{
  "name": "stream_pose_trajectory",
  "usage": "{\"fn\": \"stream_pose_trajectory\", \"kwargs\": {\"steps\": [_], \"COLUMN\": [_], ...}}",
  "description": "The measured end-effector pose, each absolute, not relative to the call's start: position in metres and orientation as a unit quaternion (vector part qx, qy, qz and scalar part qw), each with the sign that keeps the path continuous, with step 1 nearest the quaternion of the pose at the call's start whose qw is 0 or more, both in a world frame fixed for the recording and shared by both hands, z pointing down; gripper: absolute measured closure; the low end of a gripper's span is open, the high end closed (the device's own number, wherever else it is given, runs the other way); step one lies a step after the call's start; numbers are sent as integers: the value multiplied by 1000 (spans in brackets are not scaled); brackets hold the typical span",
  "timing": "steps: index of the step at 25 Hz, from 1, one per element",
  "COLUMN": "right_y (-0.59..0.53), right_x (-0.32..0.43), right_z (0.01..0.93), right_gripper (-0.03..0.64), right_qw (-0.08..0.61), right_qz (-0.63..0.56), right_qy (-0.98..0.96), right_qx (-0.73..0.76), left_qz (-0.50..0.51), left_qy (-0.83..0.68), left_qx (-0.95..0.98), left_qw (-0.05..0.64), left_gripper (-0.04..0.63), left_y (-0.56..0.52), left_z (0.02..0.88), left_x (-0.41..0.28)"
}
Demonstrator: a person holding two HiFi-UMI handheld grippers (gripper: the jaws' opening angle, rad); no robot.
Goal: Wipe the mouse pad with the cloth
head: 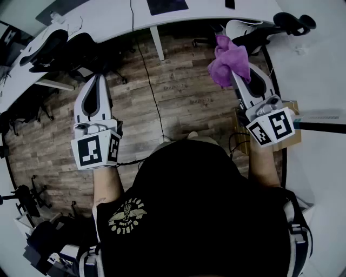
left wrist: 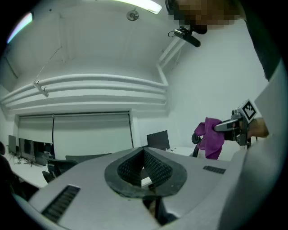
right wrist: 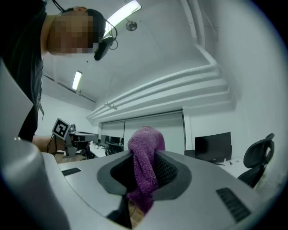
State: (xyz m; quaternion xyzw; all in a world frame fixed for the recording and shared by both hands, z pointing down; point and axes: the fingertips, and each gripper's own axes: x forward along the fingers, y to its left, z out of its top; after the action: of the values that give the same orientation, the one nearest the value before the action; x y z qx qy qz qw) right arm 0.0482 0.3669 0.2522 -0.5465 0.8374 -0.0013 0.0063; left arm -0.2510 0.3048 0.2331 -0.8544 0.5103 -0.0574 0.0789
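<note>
— Jaws first: how does my left one stand?
— Your left gripper has its jaws brought together, tips meeting, and nothing is caught in them. In the left gripper view, that gripper shows only the small hollow its ribbed pads leave between them. You hold it out over the wooden floor, tips pointing away from you.

— And between the two?
— Planks, with a black cable running across them from the white desk at the top. A dark rectangle lies on that desk (whether it is the mouse pad, I cannot tell).

— My right?
— Your right gripper has its jaws clamped on the purple cloth. In the right gripper view, the gripper pinches the cloth, which stands bunched above the pads and hangs down through them.

— Where is the cloth, then?
— Up in the air, apart from the desk and near a black office chair. The left gripper view catches it too, the cloth drooping from your right gripper.
</note>
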Motion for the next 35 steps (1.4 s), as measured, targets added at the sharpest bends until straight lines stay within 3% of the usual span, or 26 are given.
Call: {"fn": "stream_pose_trajectory", "kwargs": {"steps": [14, 35], "right_y": [381, 346], "right_x": [156, 172], "right_z": [286, 287], "right_gripper": [528, 528], "right_qw": [27, 20], "right_qz": [-51, -42], "right_qy": [836, 828], "right_qx": [-545, -558], "left_qz": [-68, -51], "left_qy": [541, 524], "left_qx": [-833, -847], "left_qw": [93, 76], "left_gripper": [594, 594], "left_y": [333, 285], "left_z": [233, 258], "left_x": [-178, -152]}}
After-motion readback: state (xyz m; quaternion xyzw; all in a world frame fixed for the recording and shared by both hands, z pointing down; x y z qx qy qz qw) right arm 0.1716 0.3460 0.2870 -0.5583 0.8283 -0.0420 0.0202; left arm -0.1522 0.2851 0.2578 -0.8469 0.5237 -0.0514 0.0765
